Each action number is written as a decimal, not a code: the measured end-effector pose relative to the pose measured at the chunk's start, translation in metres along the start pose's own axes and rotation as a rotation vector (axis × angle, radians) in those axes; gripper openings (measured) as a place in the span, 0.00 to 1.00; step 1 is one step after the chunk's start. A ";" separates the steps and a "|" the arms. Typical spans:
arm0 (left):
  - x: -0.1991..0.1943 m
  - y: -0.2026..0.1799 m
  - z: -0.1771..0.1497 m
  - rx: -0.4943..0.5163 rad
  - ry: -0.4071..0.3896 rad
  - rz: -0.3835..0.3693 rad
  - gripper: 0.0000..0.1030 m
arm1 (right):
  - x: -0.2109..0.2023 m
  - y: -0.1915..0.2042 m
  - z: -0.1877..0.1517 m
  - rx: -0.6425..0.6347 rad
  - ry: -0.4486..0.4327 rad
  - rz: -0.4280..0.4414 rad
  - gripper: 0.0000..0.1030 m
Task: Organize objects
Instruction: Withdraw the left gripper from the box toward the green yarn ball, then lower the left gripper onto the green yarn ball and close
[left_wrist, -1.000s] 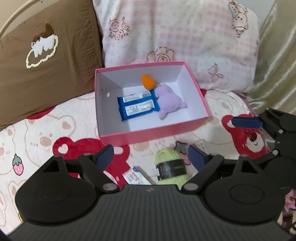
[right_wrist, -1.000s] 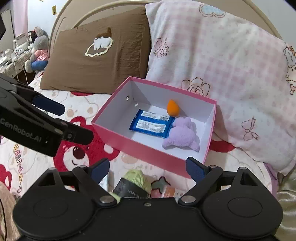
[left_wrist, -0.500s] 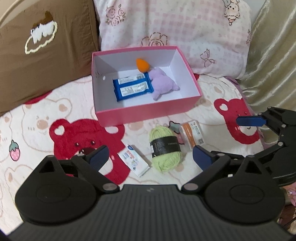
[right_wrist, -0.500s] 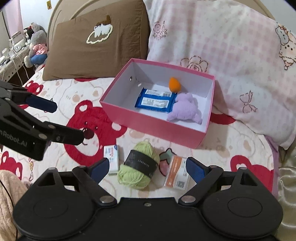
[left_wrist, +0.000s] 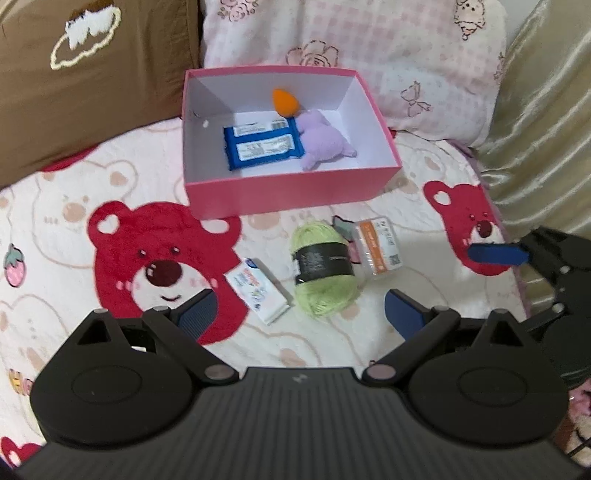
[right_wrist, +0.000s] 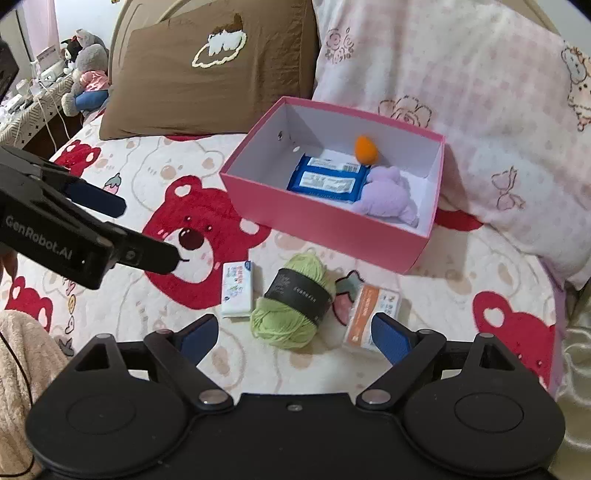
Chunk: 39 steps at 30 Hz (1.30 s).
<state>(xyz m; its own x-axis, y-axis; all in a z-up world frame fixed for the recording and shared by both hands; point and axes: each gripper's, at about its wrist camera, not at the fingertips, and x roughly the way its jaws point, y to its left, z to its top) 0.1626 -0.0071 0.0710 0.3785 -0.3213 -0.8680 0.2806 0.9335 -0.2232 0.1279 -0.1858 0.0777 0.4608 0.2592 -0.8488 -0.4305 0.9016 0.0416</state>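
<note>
A pink box (left_wrist: 291, 192) sits on the bear-print bedsheet and holds two blue snack packs (left_wrist: 262, 146), an orange egg-shaped piece (left_wrist: 284, 101) and a purple plush (left_wrist: 325, 142). In front of the box lie a green yarn ball (left_wrist: 321, 269), a small white packet (left_wrist: 258, 290), an orange-and-white packet (left_wrist: 376, 245) and a small flat patch (left_wrist: 341, 225). My left gripper (left_wrist: 299, 312) hangs open above the yarn and white packet, gripping nothing. My right gripper (right_wrist: 293, 334) is open too, over the yarn (right_wrist: 291, 299) and the orange packet (right_wrist: 369, 314).
A brown pillow (right_wrist: 207, 74) and a pink-checked pillow (right_wrist: 461, 85) lean behind the box (right_wrist: 325, 225). Shiny gold fabric (left_wrist: 546, 129) borders the bed's right side. Stuffed toys (right_wrist: 85, 70) and a cluttered stand lie beyond the bed's left edge.
Both grippers have drawn back from the box, so the yarn and the packets in front of it are now fully in view. The left jaws stand a little wider.
</note>
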 end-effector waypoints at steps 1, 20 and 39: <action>0.001 0.000 -0.002 0.001 -0.001 -0.009 0.95 | 0.002 0.001 -0.002 0.003 0.004 0.003 0.90; 0.070 0.029 -0.035 -0.130 0.029 -0.057 0.95 | 0.049 0.012 -0.025 -0.046 -0.028 0.121 0.90; 0.128 0.033 -0.049 -0.108 -0.145 -0.096 0.94 | 0.114 0.000 -0.046 -0.036 -0.139 0.083 0.89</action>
<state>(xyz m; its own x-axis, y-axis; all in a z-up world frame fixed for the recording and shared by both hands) 0.1775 -0.0095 -0.0690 0.4793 -0.4223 -0.7693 0.2284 0.9064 -0.3552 0.1445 -0.1724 -0.0429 0.5241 0.3798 -0.7622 -0.4982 0.8627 0.0873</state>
